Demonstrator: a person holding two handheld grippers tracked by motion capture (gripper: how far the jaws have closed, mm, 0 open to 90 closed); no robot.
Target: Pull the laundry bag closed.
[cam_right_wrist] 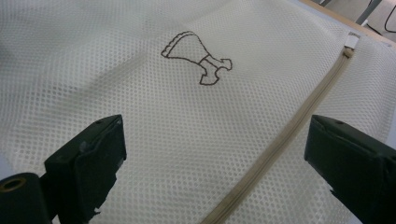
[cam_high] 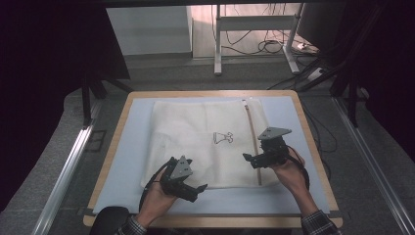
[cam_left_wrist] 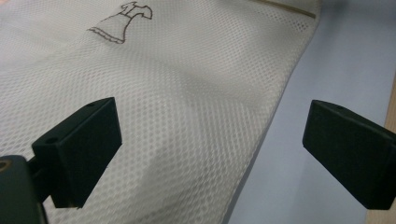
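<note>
A white mesh laundry bag [cam_high: 200, 142] lies flat on a light blue mat [cam_high: 132, 147]. It bears a small dress drawing [cam_high: 222, 138] and a beige zipper [cam_high: 252, 137] along its right side. My left gripper [cam_high: 198, 192] hovers open over the bag's near edge; in the left gripper view the bag's edge [cam_left_wrist: 261, 140] runs between the jaws of the left gripper [cam_left_wrist: 210, 140]. My right gripper [cam_high: 248, 160] is open above the zipper's near part. In the right gripper view the zipper [cam_right_wrist: 289, 135] passes between the jaws of the right gripper [cam_right_wrist: 215, 154], below the dress drawing [cam_right_wrist: 196, 58].
The mat covers a wooden table [cam_high: 117, 127] with a raised rim. Bare mat [cam_left_wrist: 336, 70] lies beside the bag. The zipper pull [cam_right_wrist: 351, 41] sits at the bag's far end. On the floor behind the table are a desk frame [cam_high: 218, 44] and cables [cam_high: 269, 46].
</note>
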